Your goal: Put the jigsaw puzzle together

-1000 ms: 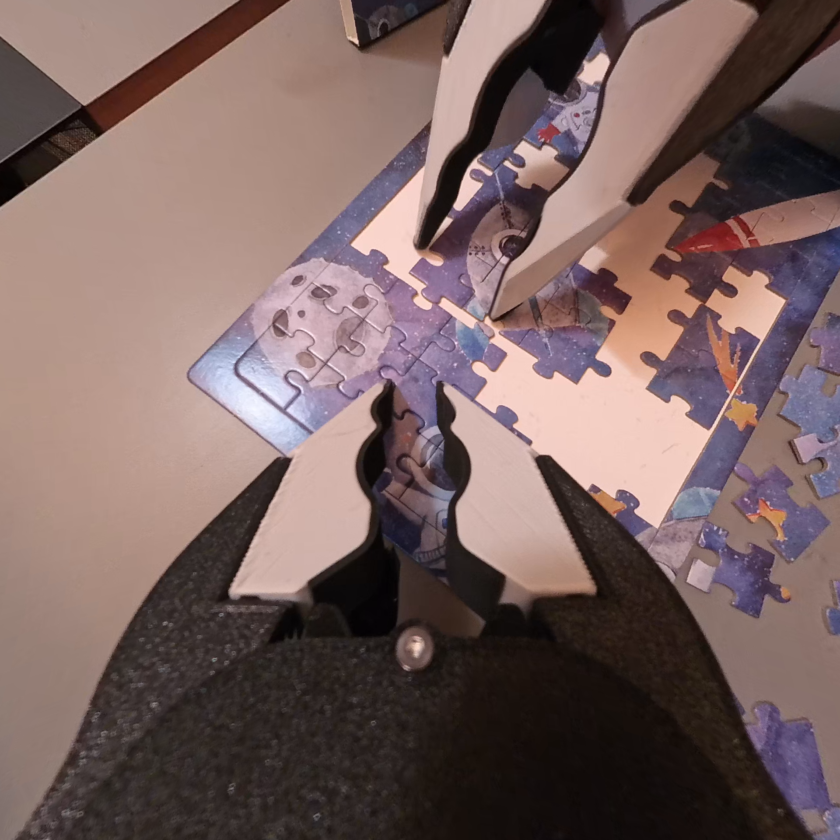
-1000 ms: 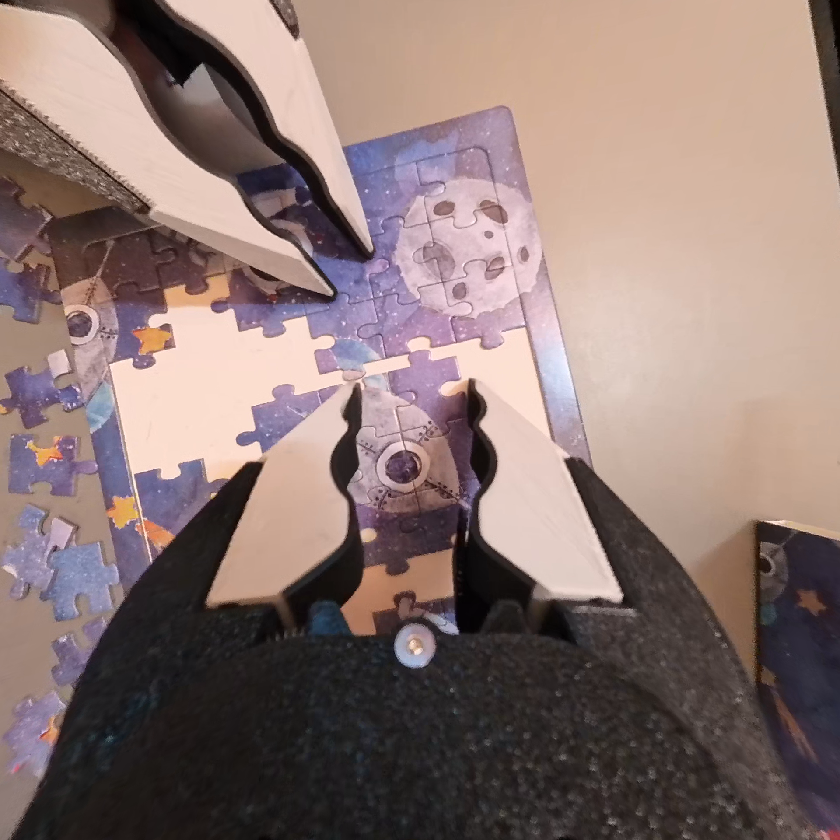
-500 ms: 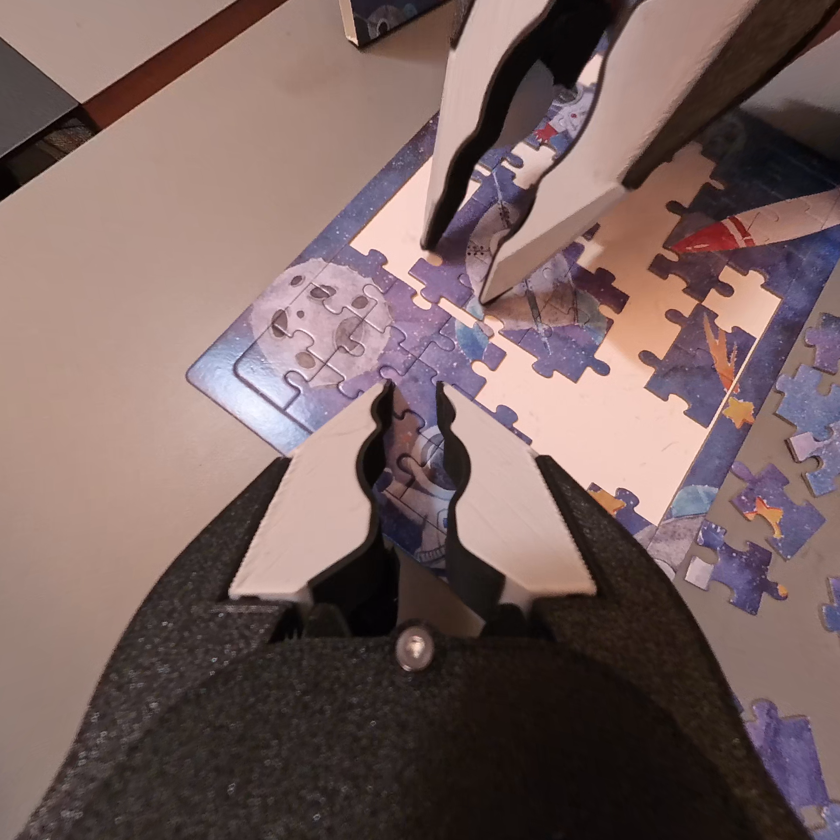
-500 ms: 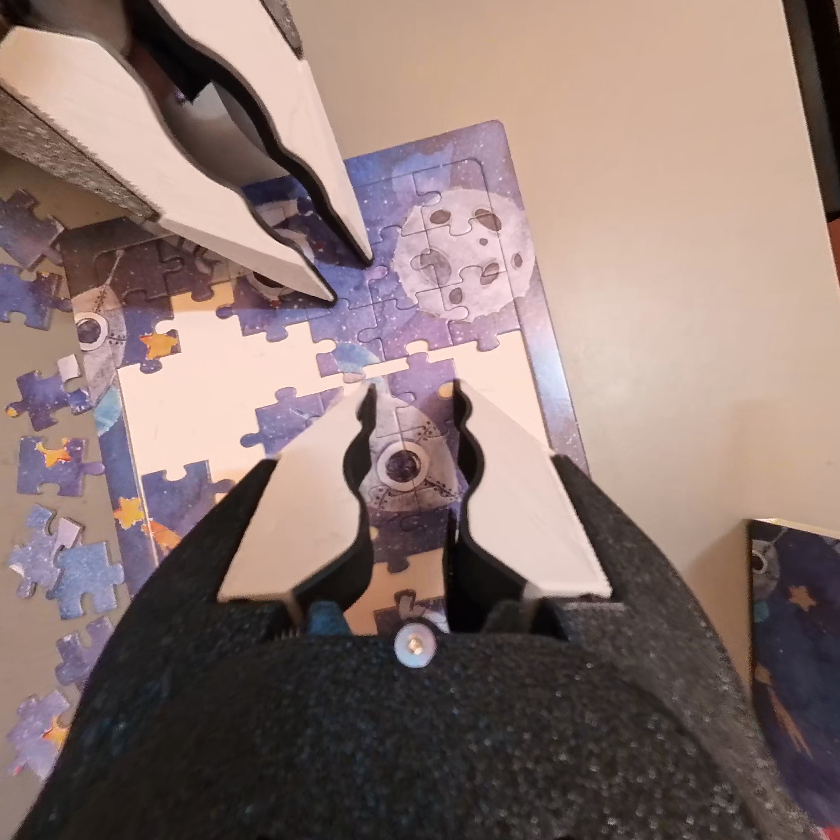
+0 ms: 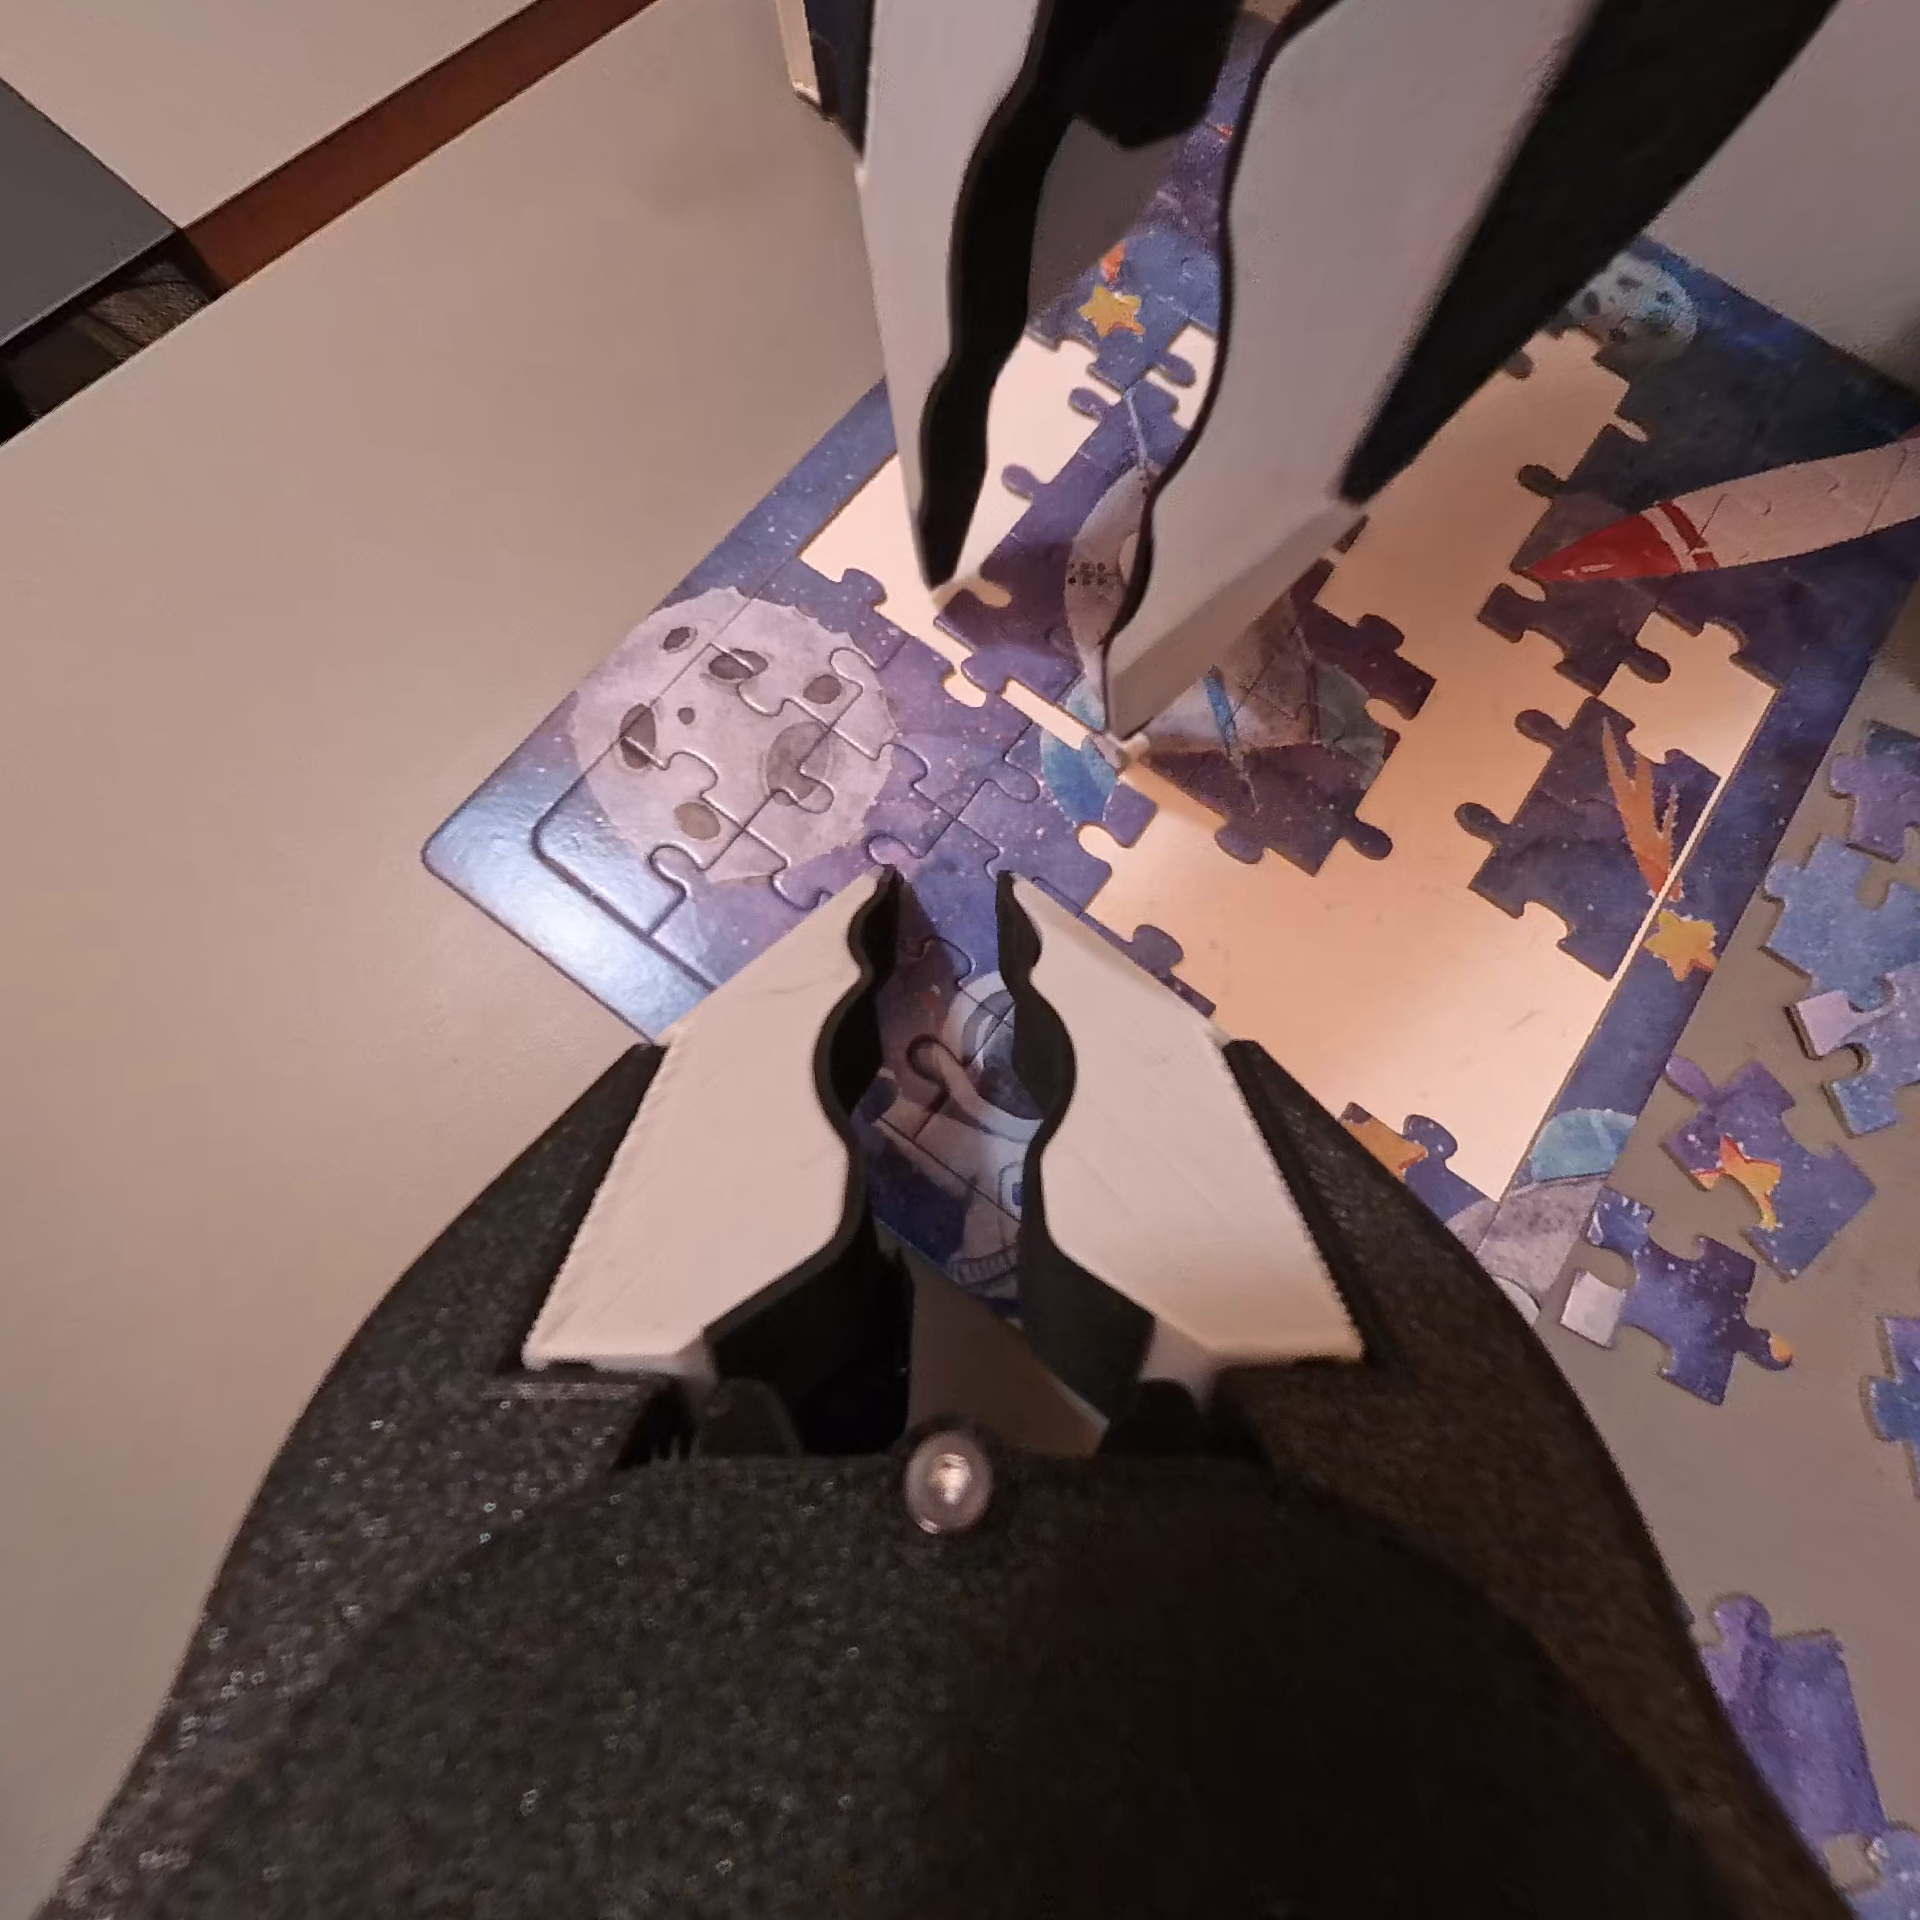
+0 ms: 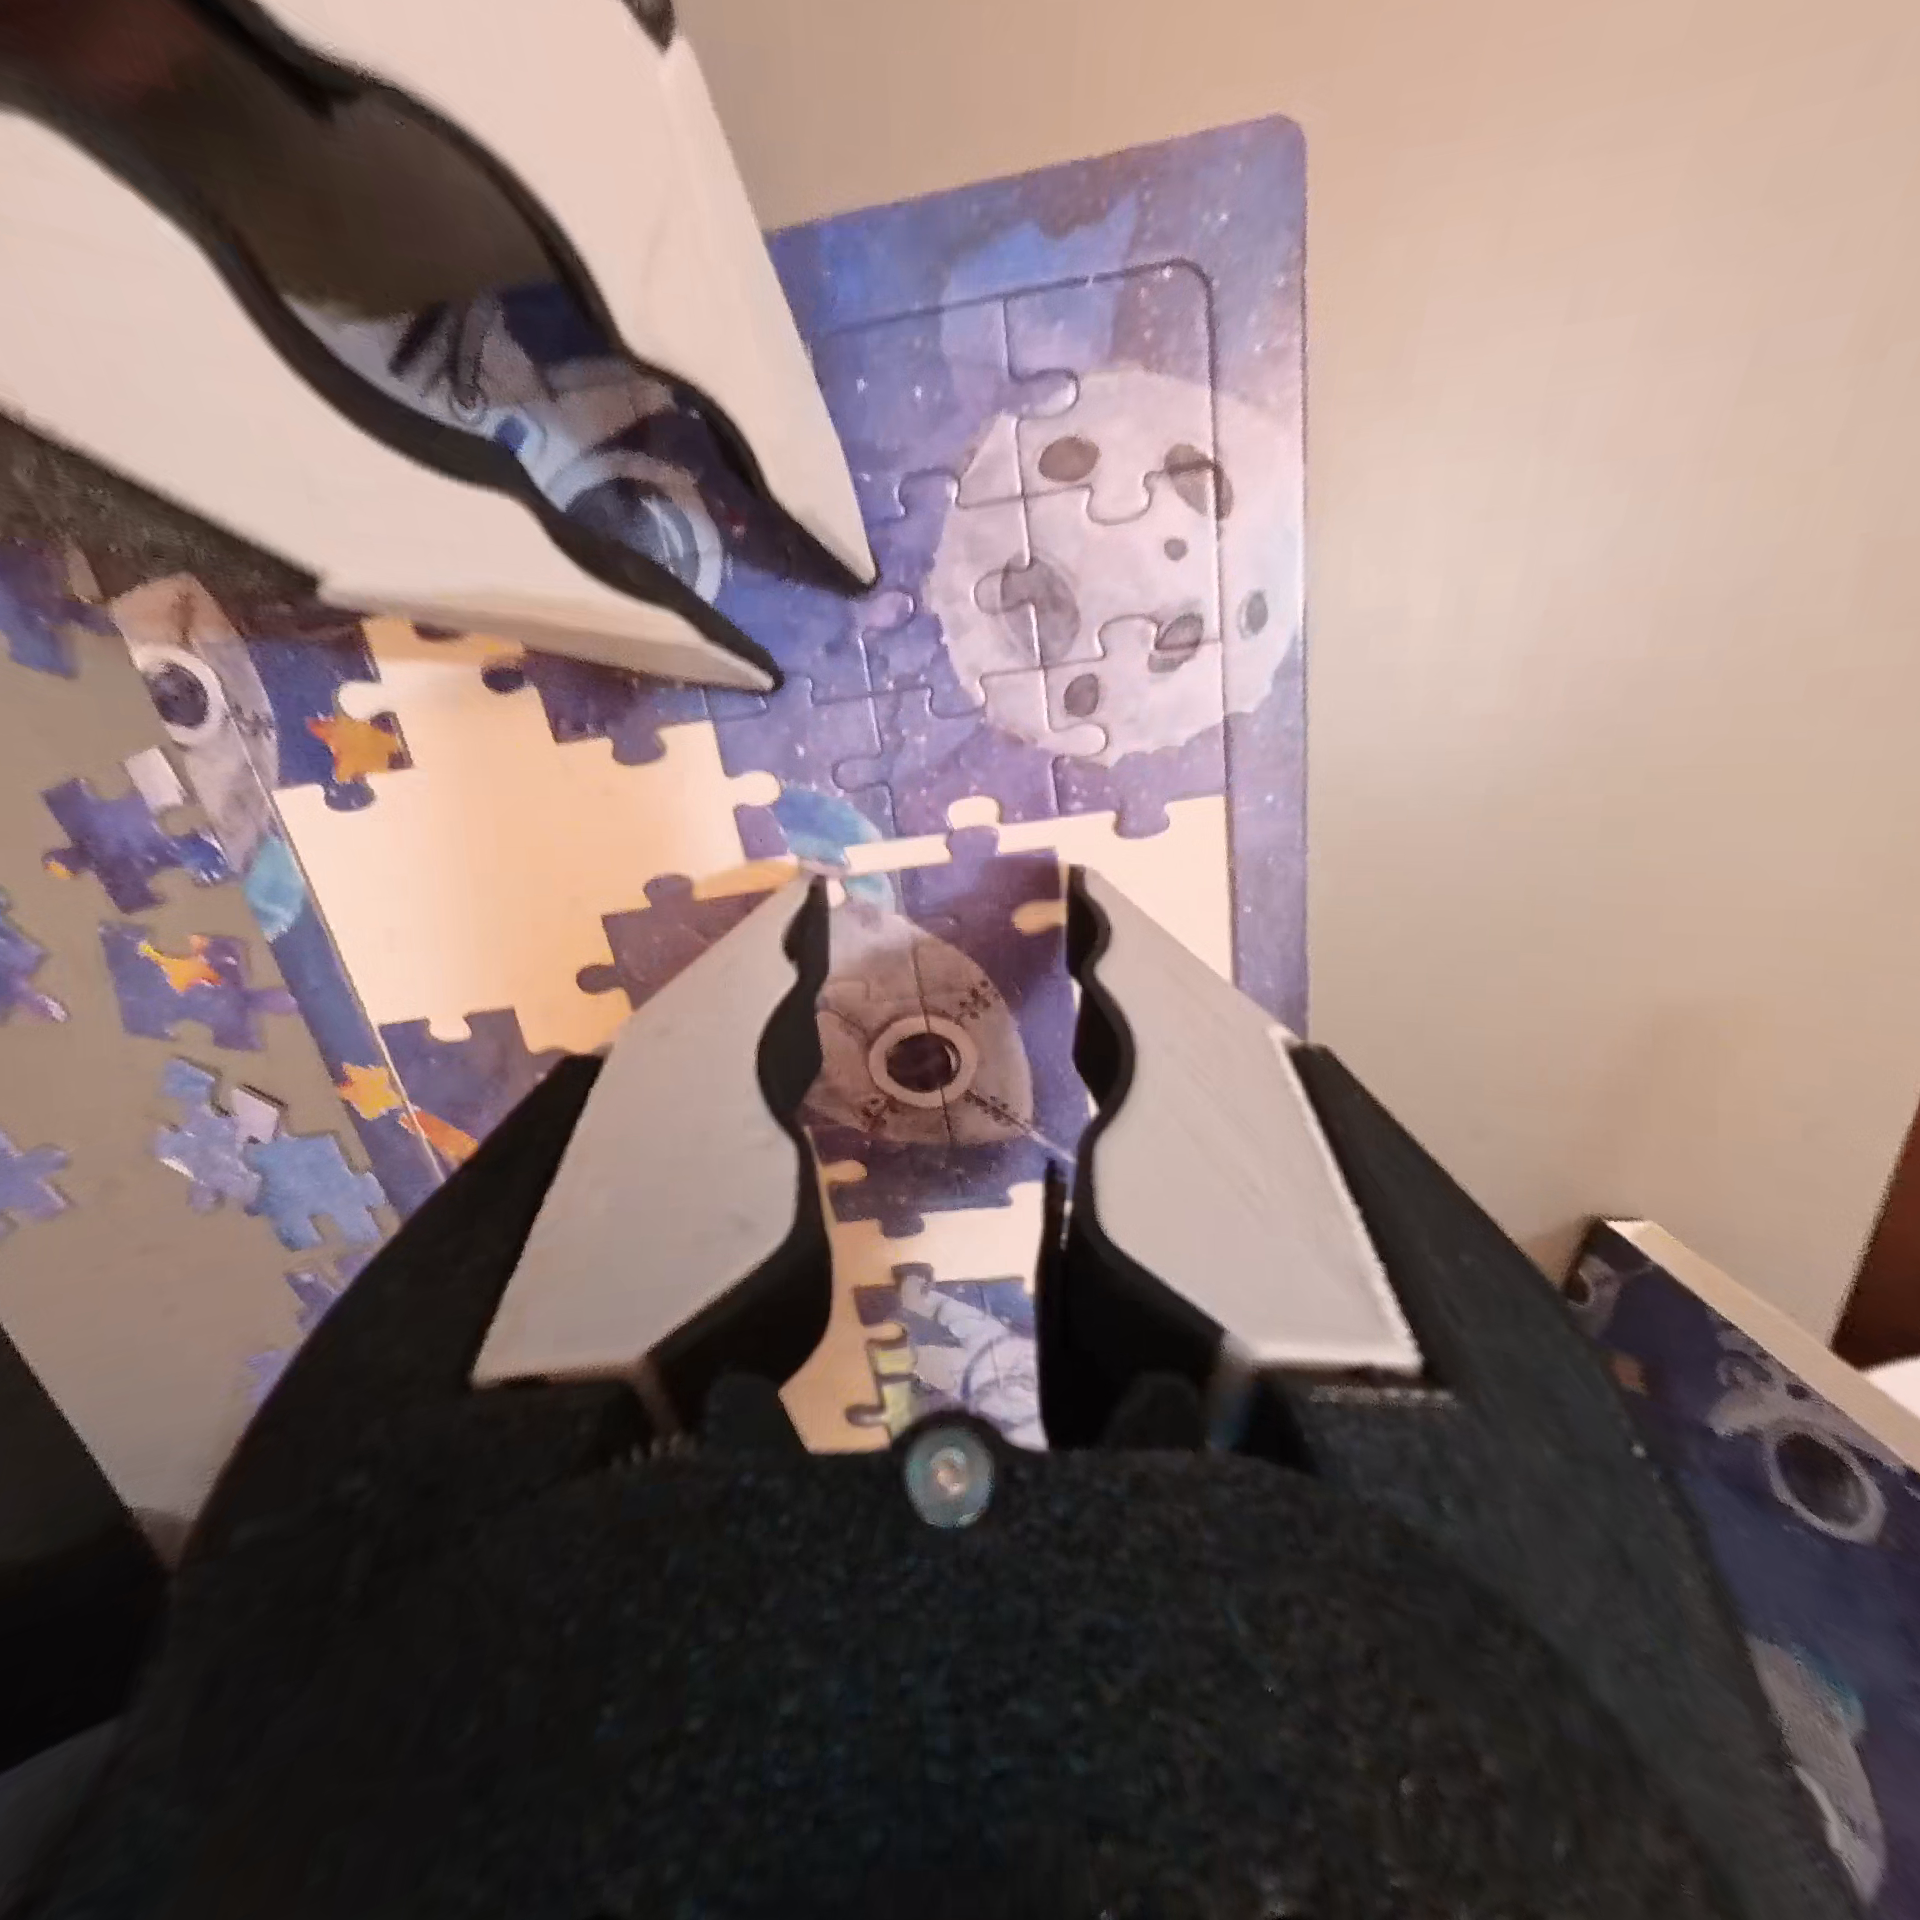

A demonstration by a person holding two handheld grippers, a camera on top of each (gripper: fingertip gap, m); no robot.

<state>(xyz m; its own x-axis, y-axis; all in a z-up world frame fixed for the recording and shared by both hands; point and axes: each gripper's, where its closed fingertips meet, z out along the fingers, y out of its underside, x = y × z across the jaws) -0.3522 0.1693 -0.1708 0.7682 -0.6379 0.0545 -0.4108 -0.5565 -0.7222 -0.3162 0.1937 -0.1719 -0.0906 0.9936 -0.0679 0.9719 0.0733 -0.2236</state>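
Left wrist view: left gripper [image 5: 943, 883], jaws slightly parted and empty, is hovering over the puzzle [image 5: 727, 727] near its moon corner, likely steadying.

Right wrist view: right gripper [image 6: 940, 883], jaws apart, is straddling the cluster [image 6: 925, 1060], seemingly nudging it toward the moon section; loose pieces [image 6: 197, 977] are waiting beside the left edge.

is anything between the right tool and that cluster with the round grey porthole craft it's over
Nothing visible. The right tool is open straight above the porthole cluster, which lies loose in the puzzle tray. The left tool is off to one side, over the assembled corner beside the moon.
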